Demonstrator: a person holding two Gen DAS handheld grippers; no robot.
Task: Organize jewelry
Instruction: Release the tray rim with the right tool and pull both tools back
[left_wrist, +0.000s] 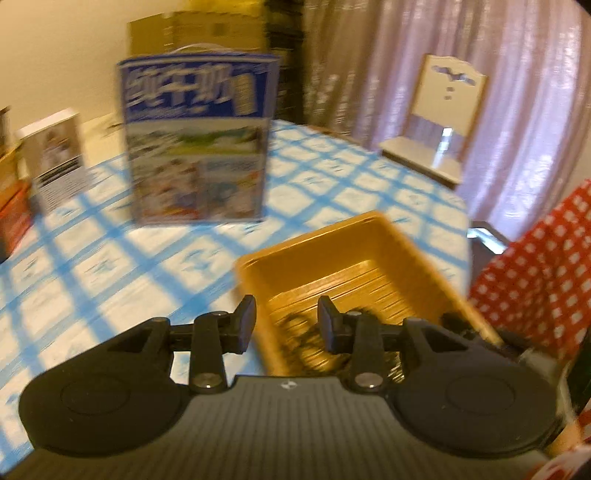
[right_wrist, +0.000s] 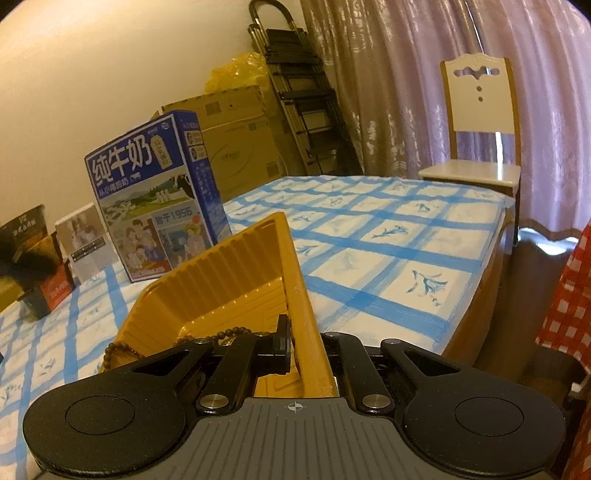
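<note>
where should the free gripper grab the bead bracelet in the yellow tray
Take the bead bracelet at the loop draped over the tray's low near-left rim, coming from above with the left gripper, one finger on each side of the strand. That stretch lies raised and exposed on the rim, while the rest sits on the tray floor, largely hidden. The right gripper is clamped on the tray's right wall.

Yellow tray (left_wrist: 373, 236) — beads (left_wrist: 303, 332) inside
</note>
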